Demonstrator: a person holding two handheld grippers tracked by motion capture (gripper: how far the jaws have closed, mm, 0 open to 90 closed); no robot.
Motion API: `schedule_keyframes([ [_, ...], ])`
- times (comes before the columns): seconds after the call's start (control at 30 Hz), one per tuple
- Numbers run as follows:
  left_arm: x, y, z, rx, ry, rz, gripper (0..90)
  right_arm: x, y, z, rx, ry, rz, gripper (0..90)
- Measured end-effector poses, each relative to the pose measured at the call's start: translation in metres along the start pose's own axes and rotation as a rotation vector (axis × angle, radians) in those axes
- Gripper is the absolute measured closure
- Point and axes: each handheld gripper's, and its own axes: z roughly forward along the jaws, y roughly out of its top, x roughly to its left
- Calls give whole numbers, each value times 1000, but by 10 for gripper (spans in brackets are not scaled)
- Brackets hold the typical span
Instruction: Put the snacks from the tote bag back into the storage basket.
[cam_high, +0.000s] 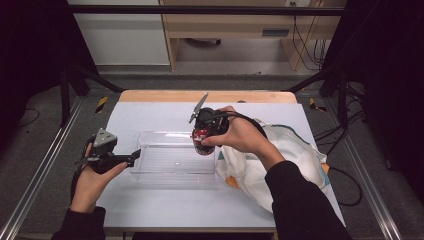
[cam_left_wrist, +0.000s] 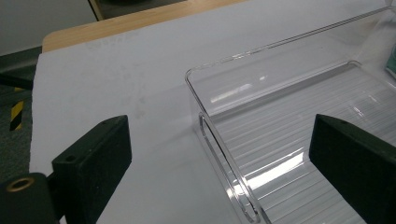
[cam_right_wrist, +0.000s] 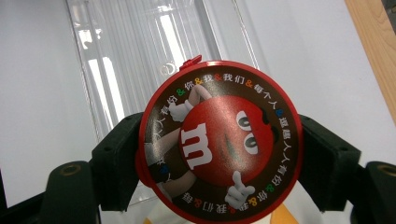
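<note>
A clear plastic bin (cam_high: 172, 159) lies in the middle of the white table. My left gripper (cam_high: 134, 158) is open at the bin's left end. In the left gripper view its jaws (cam_left_wrist: 219, 172) straddle the bin's end wall (cam_left_wrist: 212, 140), one outside and one over the ribbed floor, without touching it. My right gripper (cam_high: 205, 145) hovers over the bin's right end, pointing down. It is shut on a round red M&M's candy container (cam_high: 201, 134). The right gripper view has the container's printed lid (cam_right_wrist: 219, 140) between the two jaws (cam_right_wrist: 224, 147), with the bin (cam_right_wrist: 140, 56) underneath.
A white cloth bag (cam_high: 295, 155) with teal and orange trim lies crumpled at the right of the bin, under the right forearm. A wooden strip (cam_high: 200, 96) runs along the table's far edge. The white mat (cam_high: 165, 205) has bare room in front of the bin.
</note>
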Motion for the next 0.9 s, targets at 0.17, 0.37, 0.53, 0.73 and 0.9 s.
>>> schedule_keyframes([
  [0.17, 0, 0, 0, 2, 0, 1, 59, 0, 0, 4, -11, -1, -1, 254],
  [0.37, 0, -1, 1, 1, 0, 1, 59, 1, 0, 8, -9, 2, 7, 254],
  [0.53, 0, -1, 1, 3, -1, 1, 58, 0, -1, 11, -14, 3, 6, 254],
  [0.73, 0, -1, 2, 8, -3, 4, 58, 0, -2, 13, -28, 2, 2, 254],
  [0.9, 0, -1, 2, 10, -4, 3, 59, 1, -3, 16, -25, 7, 10, 254],
])
